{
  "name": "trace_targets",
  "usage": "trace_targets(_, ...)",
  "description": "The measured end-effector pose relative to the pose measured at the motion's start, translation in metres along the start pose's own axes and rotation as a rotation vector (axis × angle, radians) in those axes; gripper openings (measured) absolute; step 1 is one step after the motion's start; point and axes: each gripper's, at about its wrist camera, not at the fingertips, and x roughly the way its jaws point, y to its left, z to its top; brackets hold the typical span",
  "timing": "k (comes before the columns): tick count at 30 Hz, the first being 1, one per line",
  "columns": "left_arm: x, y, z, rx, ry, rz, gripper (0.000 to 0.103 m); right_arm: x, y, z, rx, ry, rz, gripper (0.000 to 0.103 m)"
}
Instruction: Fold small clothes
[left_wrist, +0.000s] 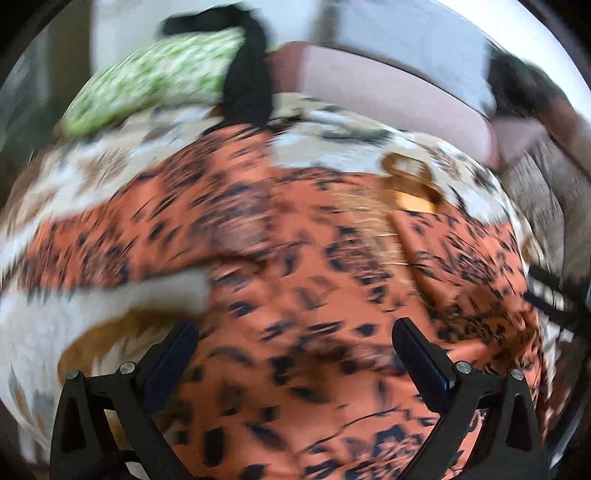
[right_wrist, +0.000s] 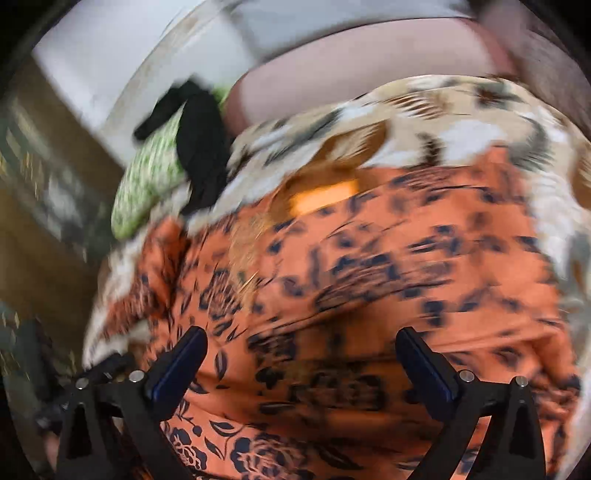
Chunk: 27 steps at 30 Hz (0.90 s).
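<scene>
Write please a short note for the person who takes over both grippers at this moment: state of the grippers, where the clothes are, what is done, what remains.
Left gripper: open, holds nothing, above the orange floral garment.
Right gripper: open, holds nothing, above the same garment.
The garment lies spread, with wrinkles, on the patterned bed cover. A green-and-white cloth with a black cloth over it lies at the far edge.
Done: no finished fold is visible; the pictures are blurred.
Left: grasp the garment's edges and fold it.

— What lies under everything?
— A bedspread (left_wrist: 343, 127) in cream with brown and grey leaves.
— And beyond?
— A pinkish headboard (left_wrist: 388, 92), then a white wall (left_wrist: 406, 33), all blurred.
</scene>
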Motion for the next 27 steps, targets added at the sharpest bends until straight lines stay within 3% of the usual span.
trace_targets(4,0.006,-0.084,0.015,0.277,-0.034,0.013,0.103,-0.021,-0.052,0.018,0.174,-0.056,0.041,0.103)
trace_targets(10,0.057,-0.196,0.035,0.589,0.004,0.056,0.103,-0.007,-0.125,0.015,0.491,-0.048,0.253,0.103)
trace_targets(13,0.099,-0.234,0.035,0.725,0.028,0.133,0.103,-0.01,-0.134,0.012,0.519,-0.074,0.332,0.103)
trace_targets(16,0.131,-0.243,0.034,0.78,0.069,0.194,0.103,-0.01,-0.136,0.007,0.507,-0.083,0.368,0.103)
trace_targets(17,0.131,-0.24,0.039,0.752,0.058,0.18,0.099,-0.01,-0.135,0.006,0.5,-0.087,0.377,0.103)
trace_targets(18,0.13,-0.236,0.045,0.719,0.058,0.159,0.066,-0.015,-0.14,0.003,0.494,-0.09,0.383,0.103)
trace_targets(19,0.128,-0.228,0.055,0.669,0.075,0.138,0.044,-0.016,-0.139,0.003,0.483,-0.095,0.387,0.103)
trace_targets(20,0.125,-0.218,0.064,0.609,0.078,0.125,0.009,-0.017,-0.14,0.001,0.47,-0.097,0.389,0.103)
trace_targets(21,0.119,-0.201,0.076,0.511,0.05,0.117,0.01,-0.016,-0.138,-0.001,0.456,-0.099,0.389,0.103)
trace_targets(23,0.099,-0.147,0.093,0.256,-0.037,0.183,0.015,-0.014,-0.136,-0.002,0.439,-0.098,0.391,0.103)
trace_targets(25,0.087,-0.082,0.09,-0.012,-0.047,0.167,0.028,-0.023,-0.143,-0.004,0.441,-0.1,0.403,0.103)
trace_targets(26,0.084,-0.056,0.082,-0.105,-0.04,0.155,0.032,-0.022,-0.143,-0.004,0.446,-0.101,0.406,0.103)
trace_targets(27,0.084,-0.039,0.076,-0.157,-0.031,0.168,0.046,-0.023,-0.145,-0.005,0.448,-0.101,0.404,0.103)
